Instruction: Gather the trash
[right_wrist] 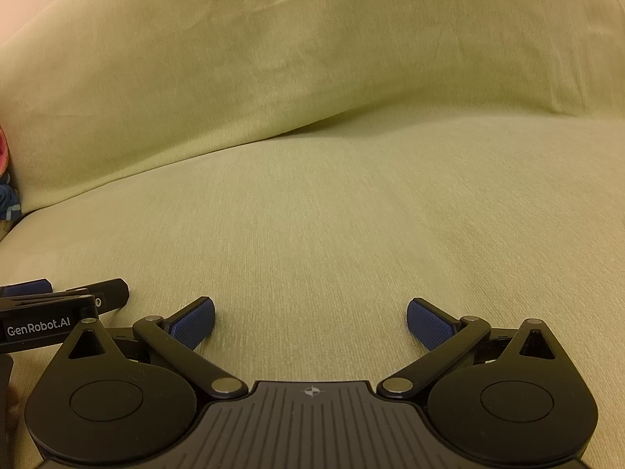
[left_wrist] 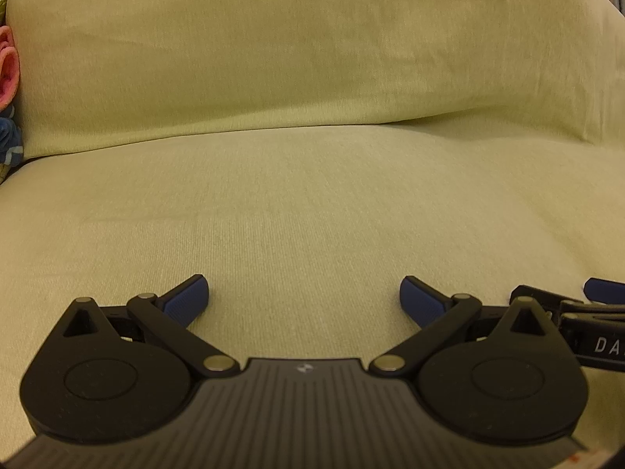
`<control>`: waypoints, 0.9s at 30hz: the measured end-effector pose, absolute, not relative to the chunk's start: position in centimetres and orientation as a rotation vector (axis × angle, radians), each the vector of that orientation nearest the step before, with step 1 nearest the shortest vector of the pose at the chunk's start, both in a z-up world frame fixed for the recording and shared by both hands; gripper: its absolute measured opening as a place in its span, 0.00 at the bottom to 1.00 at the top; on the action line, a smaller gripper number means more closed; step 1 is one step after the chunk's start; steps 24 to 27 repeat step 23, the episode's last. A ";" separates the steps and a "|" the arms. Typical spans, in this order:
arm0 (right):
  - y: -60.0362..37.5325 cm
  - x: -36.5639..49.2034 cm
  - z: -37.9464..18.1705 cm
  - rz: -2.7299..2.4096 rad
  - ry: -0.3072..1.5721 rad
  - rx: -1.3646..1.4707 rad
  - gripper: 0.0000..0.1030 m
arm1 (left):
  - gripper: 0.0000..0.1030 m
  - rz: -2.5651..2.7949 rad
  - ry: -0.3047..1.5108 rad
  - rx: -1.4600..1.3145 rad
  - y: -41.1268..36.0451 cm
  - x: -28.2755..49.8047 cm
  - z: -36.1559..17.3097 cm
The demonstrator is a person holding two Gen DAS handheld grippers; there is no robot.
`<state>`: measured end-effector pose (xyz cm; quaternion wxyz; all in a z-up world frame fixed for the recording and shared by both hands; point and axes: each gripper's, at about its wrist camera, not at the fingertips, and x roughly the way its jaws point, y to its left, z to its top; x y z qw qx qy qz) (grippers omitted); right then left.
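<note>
Both the left hand-held gripper [left_wrist: 304, 297] and the right hand-held gripper [right_wrist: 310, 318] are wide open and empty, side by side over the green sofa seat [left_wrist: 312, 211]. No trash is visible, so the step seems to be searching; next they must find a piece.

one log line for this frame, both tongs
left tongs: open, empty | right tongs: open, empty | over green sofa seat | no trash visible

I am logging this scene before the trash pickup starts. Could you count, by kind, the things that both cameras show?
Claws, both open and empty: 2, the left claw and right claw
Green sofa cushions: 2, the seat cushion and back cushion
Pink and blue cloth items at the left edge: number unclear
Trash pieces: 0
Total: 4
</note>
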<state>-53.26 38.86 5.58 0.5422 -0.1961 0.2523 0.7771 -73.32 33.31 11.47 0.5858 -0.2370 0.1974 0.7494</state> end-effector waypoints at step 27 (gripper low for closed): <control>39.1 -53.2 5.5 1.845 0.600 -0.465 0.98 | 1.00 1.743 0.476 -0.532 33.4 -73.4 12.0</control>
